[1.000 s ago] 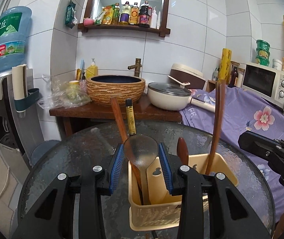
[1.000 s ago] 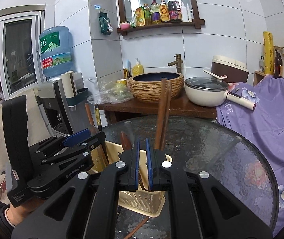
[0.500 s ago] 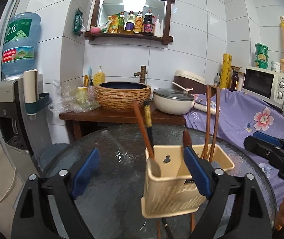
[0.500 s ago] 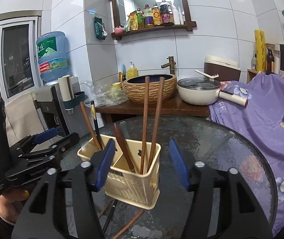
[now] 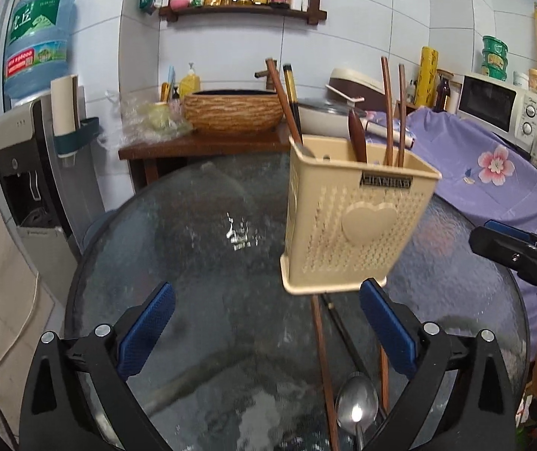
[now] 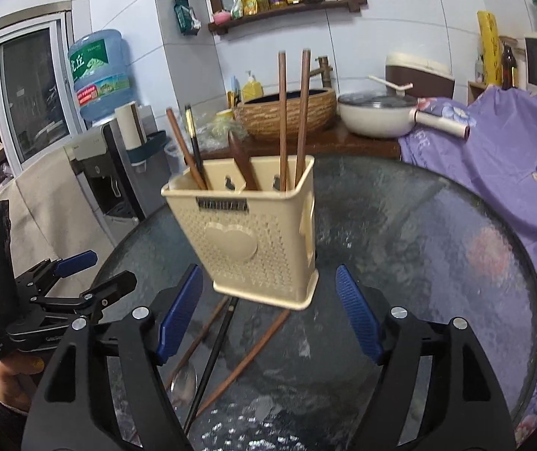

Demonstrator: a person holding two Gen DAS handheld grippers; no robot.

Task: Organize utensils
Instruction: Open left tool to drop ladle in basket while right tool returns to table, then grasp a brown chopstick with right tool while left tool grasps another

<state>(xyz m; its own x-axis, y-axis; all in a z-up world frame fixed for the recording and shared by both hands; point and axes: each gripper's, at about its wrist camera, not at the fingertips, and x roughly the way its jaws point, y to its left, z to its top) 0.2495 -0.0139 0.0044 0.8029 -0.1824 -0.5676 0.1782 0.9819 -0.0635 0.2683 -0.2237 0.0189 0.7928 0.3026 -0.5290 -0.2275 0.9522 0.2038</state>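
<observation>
A cream plastic utensil basket (image 5: 347, 221) with a heart on its front stands on the round glass table (image 5: 200, 263); it also shows in the right wrist view (image 6: 253, 240). Brown chopsticks (image 6: 291, 120), a dark wooden spoon handle (image 6: 242, 165) and two more sticks (image 6: 189, 146) stand in it. A metal spoon (image 5: 357, 409) and loose chopsticks (image 5: 323, 360) lie on the glass in front of it. My left gripper (image 5: 266, 332) is open and empty, short of the basket. My right gripper (image 6: 268, 315) is open and empty, just before the basket.
A wooden counter (image 5: 200, 146) behind the table carries a woven basin (image 5: 232, 111) and a white pan (image 6: 377, 116). A purple flowered cloth (image 5: 494, 173) covers the right side. A water dispenser (image 5: 31, 139) stands at the left.
Both grippers have opened and drawn back from the basket. The spoon and chopsticks they carried now stand in the basket. Loose utensils have come into view on the glass.
</observation>
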